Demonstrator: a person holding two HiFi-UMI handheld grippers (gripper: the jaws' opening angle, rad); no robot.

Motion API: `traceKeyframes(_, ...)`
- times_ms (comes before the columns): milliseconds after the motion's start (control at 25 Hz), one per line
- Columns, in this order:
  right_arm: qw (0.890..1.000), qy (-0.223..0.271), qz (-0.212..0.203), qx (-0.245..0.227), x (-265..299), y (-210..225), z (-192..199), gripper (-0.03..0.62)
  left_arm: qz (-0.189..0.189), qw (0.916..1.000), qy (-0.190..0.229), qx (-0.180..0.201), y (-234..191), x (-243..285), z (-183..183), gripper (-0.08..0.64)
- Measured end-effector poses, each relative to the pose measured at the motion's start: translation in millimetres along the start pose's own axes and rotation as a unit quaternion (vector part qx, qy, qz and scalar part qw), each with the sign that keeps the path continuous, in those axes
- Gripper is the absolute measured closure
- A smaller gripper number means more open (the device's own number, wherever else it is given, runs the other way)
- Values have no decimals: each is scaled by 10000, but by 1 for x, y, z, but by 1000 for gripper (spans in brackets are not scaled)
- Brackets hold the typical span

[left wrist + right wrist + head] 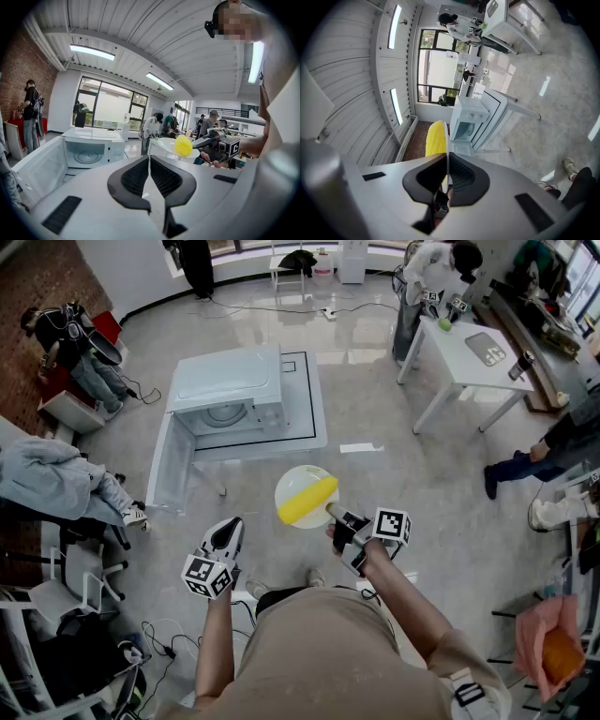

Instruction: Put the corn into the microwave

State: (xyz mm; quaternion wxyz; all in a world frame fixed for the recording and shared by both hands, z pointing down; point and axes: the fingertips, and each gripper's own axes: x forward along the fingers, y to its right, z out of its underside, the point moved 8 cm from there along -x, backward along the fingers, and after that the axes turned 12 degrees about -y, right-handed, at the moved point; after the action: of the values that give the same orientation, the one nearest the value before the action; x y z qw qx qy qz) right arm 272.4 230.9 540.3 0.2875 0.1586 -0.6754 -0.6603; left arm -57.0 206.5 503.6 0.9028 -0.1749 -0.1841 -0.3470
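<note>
Two grippers show in the head view, held out over the floor in front of the person. The right gripper (336, 515) is clamped on the near rim of a white plate (294, 476), and the corn (307, 502), a yellow cob, lies across that plate just beyond the jaw tips. The left gripper (229, 529) hangs beside it, apart from the plate, with its jaws together and nothing in them. Well ahead of both grippers, the microwave (230, 381) stands on a low white table (314, 418), and its door (173, 470) is swung wide open on the left gripper's side.

From the left gripper view, the two black pads meet along their length with nothing between them. Straight beyond them, the microwave's open cavity faces the gripper, with the glass turntable (86, 157) visible inside and the door folded out to the left. Off to the right of the jaws, the plate and corn hover level in the right gripper's grip.

From the right gripper view, the picture is rolled on its side. The pads are pressed onto the thin edge of the plate, which runs straight out from them, seen edge-on. The corn rests against the plate's face just past the tips. Farther along the same line, the microwave stands with its door open.
</note>
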Motion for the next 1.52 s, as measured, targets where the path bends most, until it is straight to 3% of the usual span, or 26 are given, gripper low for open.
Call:
traceKeyframes(960, 9996, -9, -279, -108, -25, -2, 2, 574, -42, 9999, 66, 97, 31, -3, -4, 557)
traceKeyframes(1280, 9996, -148, -211, -65, 2, -2, 11, 574, -221, 9997, 41, -13, 8, -27, 2, 558)
traceKeyframes(1520, 9995, -141, -229, -154, 48, -4, 9, 574, -209, 9998, 10, -32, -37, -36, 1, 557)
